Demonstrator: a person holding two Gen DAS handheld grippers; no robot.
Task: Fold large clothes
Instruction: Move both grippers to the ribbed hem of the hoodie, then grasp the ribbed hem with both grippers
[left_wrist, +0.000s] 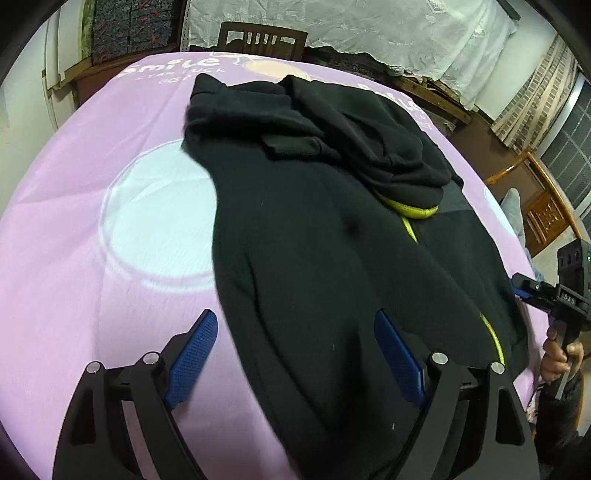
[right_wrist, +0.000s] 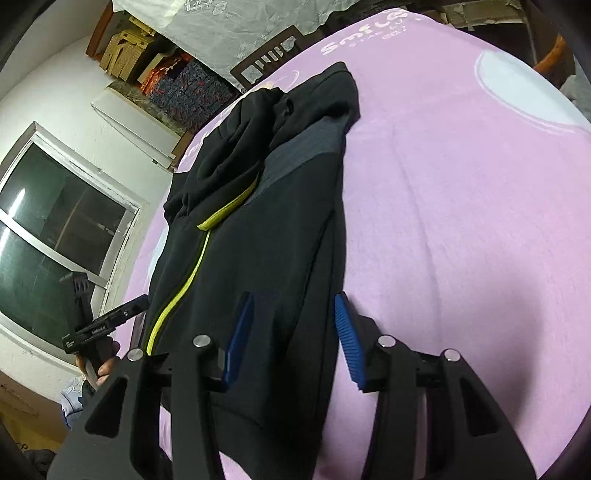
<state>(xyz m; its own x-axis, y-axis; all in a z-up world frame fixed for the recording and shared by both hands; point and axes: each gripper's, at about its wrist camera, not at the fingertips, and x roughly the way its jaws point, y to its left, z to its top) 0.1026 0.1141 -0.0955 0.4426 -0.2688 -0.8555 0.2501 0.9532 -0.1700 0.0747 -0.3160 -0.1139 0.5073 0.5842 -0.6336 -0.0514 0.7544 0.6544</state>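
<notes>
Hem next: your spread left claw (left_wrist: 295, 358) and half-open right claw (right_wrist: 295, 339) straddle the black yellow-zippered fleece jacket (left_wrist: 314, 240), gripping nothing; pinch both near edges.

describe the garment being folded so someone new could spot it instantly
On the pink sheet covering the table lies one dark heap: a black jacket, hood bunched at the far end. Its neon yellow zipper sets it apart from everything around.
</notes>
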